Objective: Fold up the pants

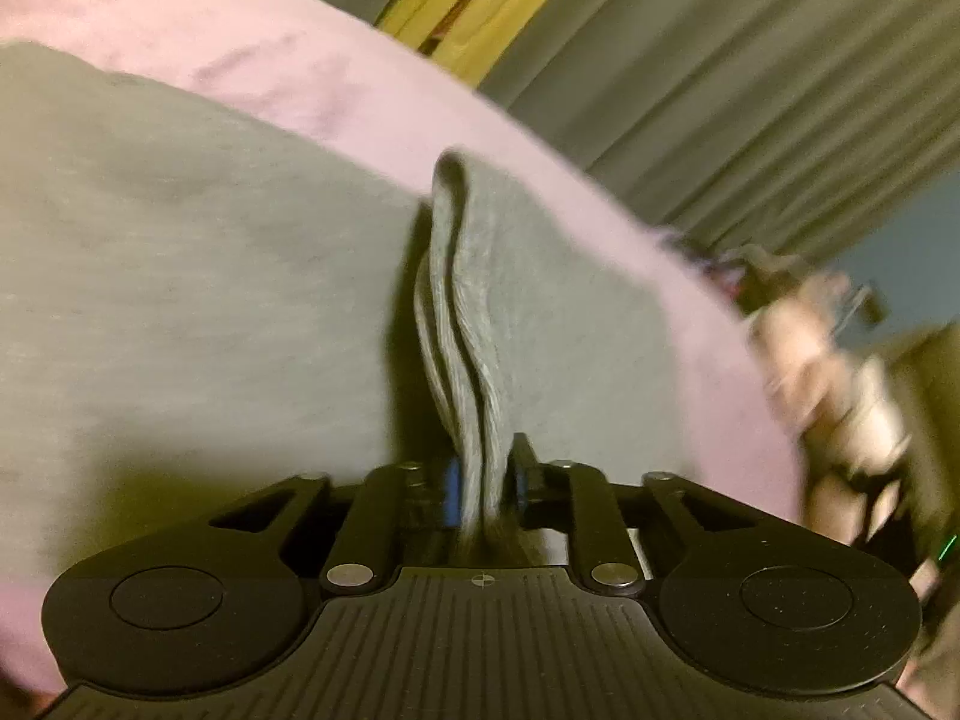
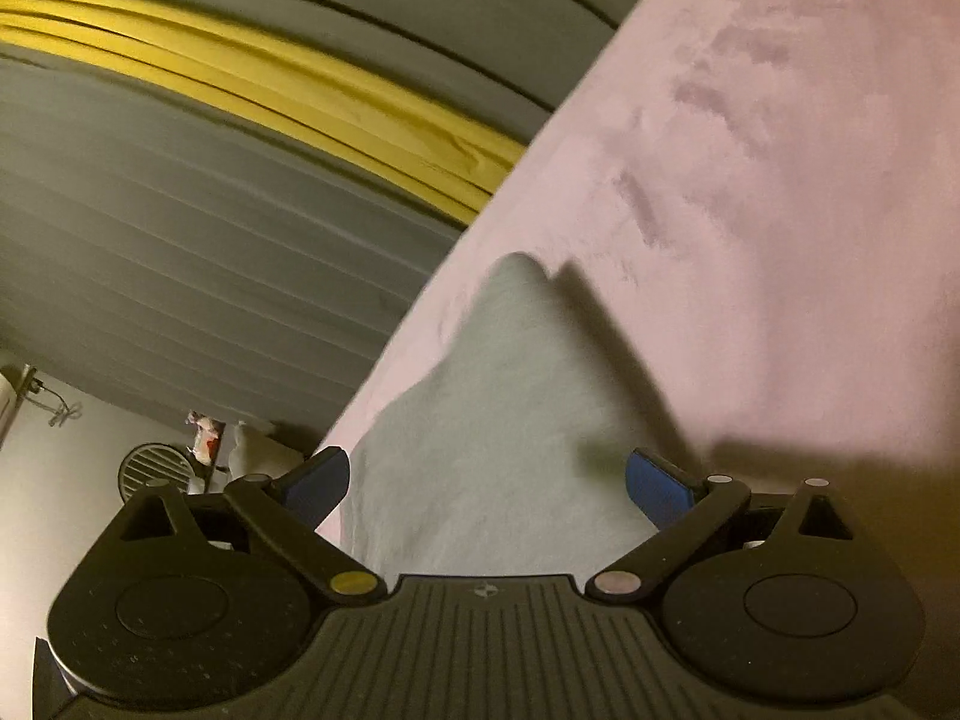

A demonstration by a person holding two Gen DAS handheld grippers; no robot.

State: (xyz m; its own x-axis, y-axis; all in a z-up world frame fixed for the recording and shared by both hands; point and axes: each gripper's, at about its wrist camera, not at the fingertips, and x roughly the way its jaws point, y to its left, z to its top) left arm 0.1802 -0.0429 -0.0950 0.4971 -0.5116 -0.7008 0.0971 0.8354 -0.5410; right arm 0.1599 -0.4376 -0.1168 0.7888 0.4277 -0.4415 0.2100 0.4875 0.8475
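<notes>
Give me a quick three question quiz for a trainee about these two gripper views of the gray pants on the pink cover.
1. True or false: the left gripper is shut on a bunched edge of the gray pants.
2. What does the right gripper have between its blue pads? A: pants fabric, not pinched. B: a sock. C: nothing.
3. What colour is the cover under the pants?

Key: 1 true. 2 A, jaws wide apart. 3 pink.
</notes>
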